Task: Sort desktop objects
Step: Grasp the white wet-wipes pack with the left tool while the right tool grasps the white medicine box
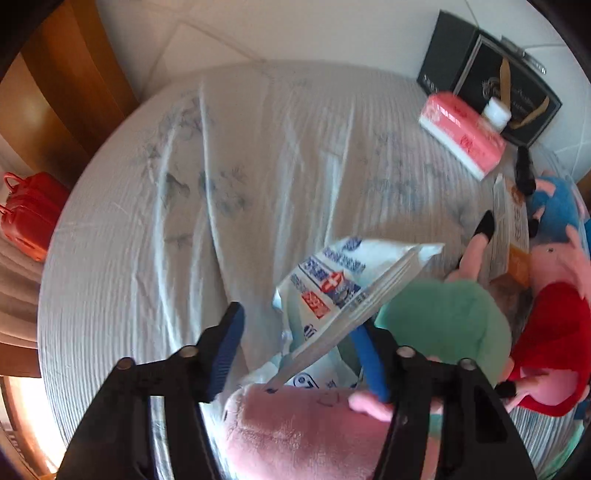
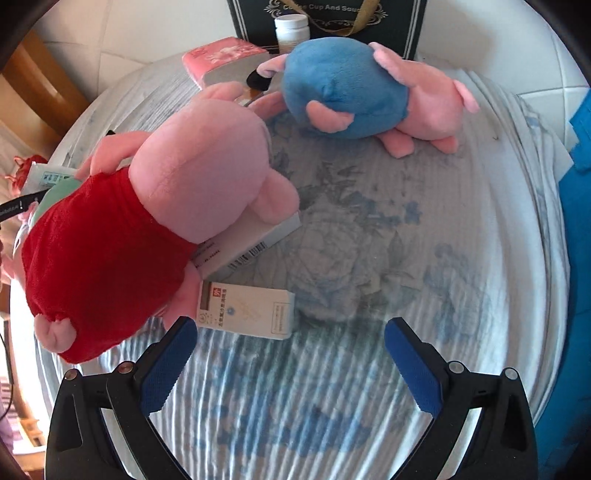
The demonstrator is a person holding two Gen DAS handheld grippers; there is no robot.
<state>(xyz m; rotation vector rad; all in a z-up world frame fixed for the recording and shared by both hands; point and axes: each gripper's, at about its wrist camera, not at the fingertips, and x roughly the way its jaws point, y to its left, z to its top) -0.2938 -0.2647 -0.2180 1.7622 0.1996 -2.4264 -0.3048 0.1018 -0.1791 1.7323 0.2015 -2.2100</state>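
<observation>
White packet [image 1: 328, 291] half hidden behind left gripper [image 1: 299, 350] and pink plush [image 1: 295, 432].

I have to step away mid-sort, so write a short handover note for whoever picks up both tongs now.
Left tongs: jaws partly closed around the white wipes pack, above the green-dressed plush pig; a firm grip is not certain.
Right tongs: open, empty, over the cloth just short of the white medicine box.
Red-dressed pig lies on a second box; blue-dressed pig, pink tissue pack and white bottle sit by the black gift box.
Nothing looks grouped yet; everything is left to sort.
</observation>
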